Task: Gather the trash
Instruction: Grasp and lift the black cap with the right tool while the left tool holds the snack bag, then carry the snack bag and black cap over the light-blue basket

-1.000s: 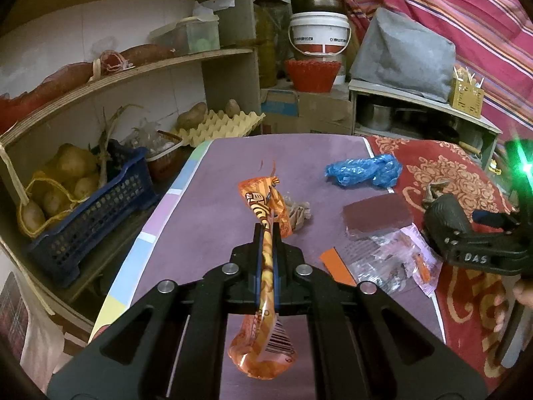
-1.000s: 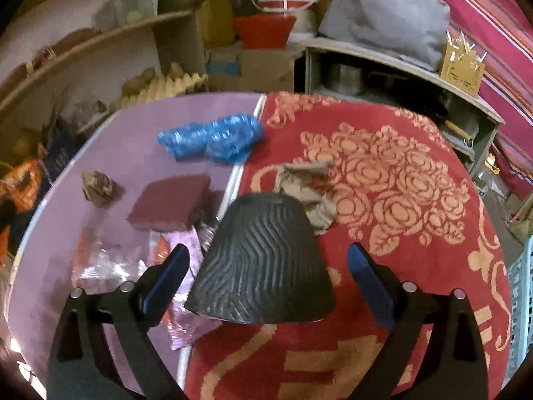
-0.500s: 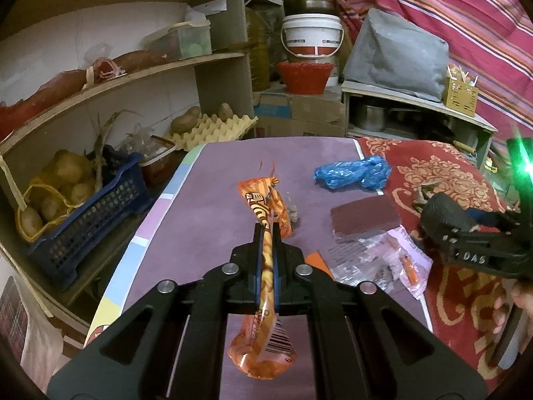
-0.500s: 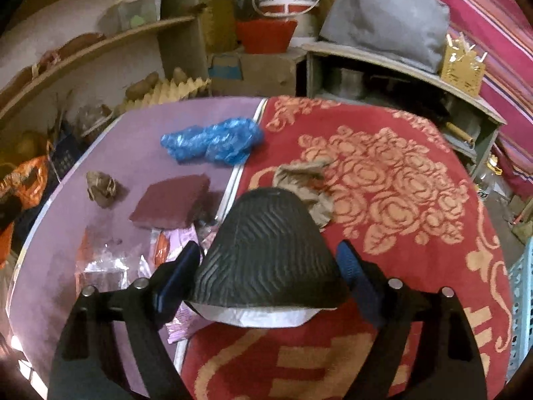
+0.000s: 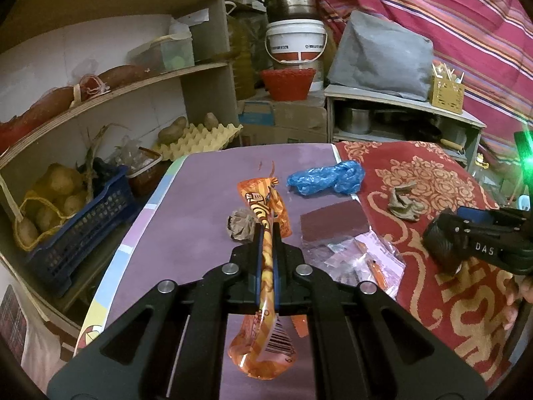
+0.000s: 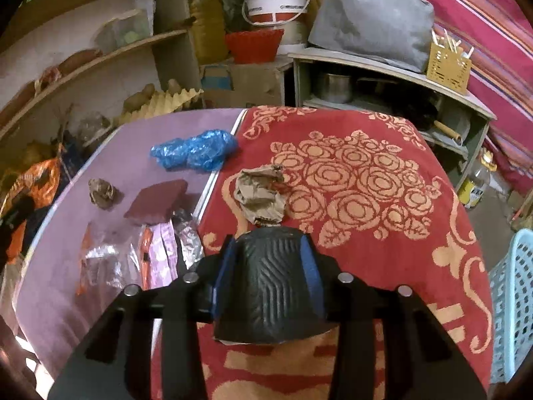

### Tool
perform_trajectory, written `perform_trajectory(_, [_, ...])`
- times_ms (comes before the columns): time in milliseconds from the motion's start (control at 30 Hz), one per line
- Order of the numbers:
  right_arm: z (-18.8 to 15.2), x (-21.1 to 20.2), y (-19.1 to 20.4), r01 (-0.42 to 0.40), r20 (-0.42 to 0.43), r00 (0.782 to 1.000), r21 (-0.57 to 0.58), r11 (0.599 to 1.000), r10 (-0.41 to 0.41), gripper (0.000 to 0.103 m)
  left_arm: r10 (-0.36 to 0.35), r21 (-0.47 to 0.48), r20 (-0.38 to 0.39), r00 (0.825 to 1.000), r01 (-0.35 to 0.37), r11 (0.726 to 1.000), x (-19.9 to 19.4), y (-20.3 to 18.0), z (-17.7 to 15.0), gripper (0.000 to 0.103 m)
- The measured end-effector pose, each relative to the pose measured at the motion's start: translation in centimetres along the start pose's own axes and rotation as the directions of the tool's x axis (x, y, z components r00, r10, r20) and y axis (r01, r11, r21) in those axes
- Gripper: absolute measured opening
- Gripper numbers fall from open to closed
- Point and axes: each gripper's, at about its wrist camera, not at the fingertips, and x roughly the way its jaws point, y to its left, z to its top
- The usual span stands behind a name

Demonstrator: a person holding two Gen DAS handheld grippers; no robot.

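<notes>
Left claw [image 5: 266, 243], seen from its own wrist camera, is clenched flat on an orange snack wrapper [image 5: 266, 220]; the wrapper runs between the pads, its torn top sticking out ahead of the tips and its barcode end hanging behind and below them. Just left of the tips lies a crumpled brown paper ball [image 5: 240, 224] on the purple mat [image 5: 186, 253]. Ahead and to the right lies a blue plastic bag [image 5: 325, 177], and nearer, right of the tips, a dark red pad [image 5: 333, 224] with clear and pink wrappers [image 5: 359, 260] beside it. Farther right, on the red patterned cloth [image 5: 433, 180], sits a crumpled tan paper [image 5: 404, 200]. At the right edge the other claw shows, holding a black ribbed cup [image 5: 441, 245].

Right claw [image 6: 270, 270], in its own view, has its jaws closing, and the blue pads already press both sides of the black ribbed cup [image 6: 266, 286], which lies between them, raised off the red patterned cloth [image 6: 399, 233]. Just beyond the tips lies the crumpled tan paper [image 6: 260, 196]. Ahead and left lies the blue plastic bag [image 6: 196, 150]; left of the tips are the dark red pad [image 6: 156, 200], the brown paper ball [image 6: 101, 191] and the clear and pink wrappers [image 6: 146, 253]. At the far left edge the orange snack wrapper [image 6: 40, 180] shows. A pale blue basket [image 6: 513, 300] stands at the right.
</notes>
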Motion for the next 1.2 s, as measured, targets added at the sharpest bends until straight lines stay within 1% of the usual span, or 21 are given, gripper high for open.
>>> perform_trajectory(67, [-0.1,0.1,0.2,0.040,0.003,0.999,-0.010,0.999,-0.040,0.064,0.002,0.005,-0.002,1.000,-0.002,1.000,0.1,0.0,0.0,0.003])
perform_trajectory(100, [-0.2,0.4,0.2,0.055,0.002,0.998,-0.014,0.998,-0.055,0.067,0.003,0.006,-0.003,1.000,-0.003,1.000,0.2,0.0,0.0,0.003])
perform_trajectory(167, [-0.2,1.1,0.1,0.039,-0.024,0.999,-0.009,0.999,-0.039,0.076,0.004,0.007,-0.004,1.000,-0.004,1.000,0.2,0.1,0.0,0.003])
perform_trajectory(233, [-0.3,2.0,0.0,0.013,-0.052,0.999,0.012,1.000,-0.013,0.078,0.004,0.006,-0.004,1.000,-0.004,1.000,0.3,0.3,0.1,0.003])
perform_trajectory(300, [-0.5,2.6,0.3,0.003,-0.070,0.998,0.015,1.000,-0.002,0.078,0.006,0.005,-0.006,1.000,-0.006,1.000,0.4,0.5,0.1,0.003])
perform_trajectory(433, [-0.9,3.5,1.6,-0.001,-0.094,0.996,-0.024,1.000,-0.002,0.078,0.010,0.004,-0.010,1.000,-0.010,1.000,0.5,0.7,-0.1,0.003])
perform_trajectory(500, [-1.1,3.7,2.3,0.003,-0.102,0.995,-0.054,0.999,-0.009,0.073,0.011,0.003,-0.011,1.000,-0.011,1.000,0.6,0.8,-0.1,0.003])
perform_trajectory(533, [-1.1,3.7,2.4,0.002,-0.103,0.995,-0.061,0.998,-0.008,0.073,0.011,0.001,-0.012,1.000,-0.011,1.000,0.6,0.9,-0.1,0.003])
perform_trajectory(700, [-1.0,2.2,1.9,0.016,-0.053,0.998,-0.057,0.998,-0.019,0.072,0.009,-0.004,-0.012,1.000,-0.009,1.000,0.5,0.8,0.0,0.003])
perform_trajectory(867, [-0.3,-0.8,0.1,0.031,0.020,0.999,-0.019,0.999,-0.030,0.072,0.013,0.012,0.005,1.000,-0.013,1.000,-0.1,-0.1,0.3,0.003])
perform_trajectory(1033, [0.2,-4.4,-2.5,0.049,0.090,0.995,0.024,0.999,-0.051,0.072,-0.006,0.025,0.018,1.000,0.005,1.000,-0.9,-1.6,0.8,0.003])
perform_trajectory(1200, [-0.3,-7.5,-5.8,0.082,0.135,0.987,0.064,0.995,-0.091,0.072,-0.047,0.029,0.035,0.998,0.046,0.998,-1.8,-3.9,1.4,0.003])
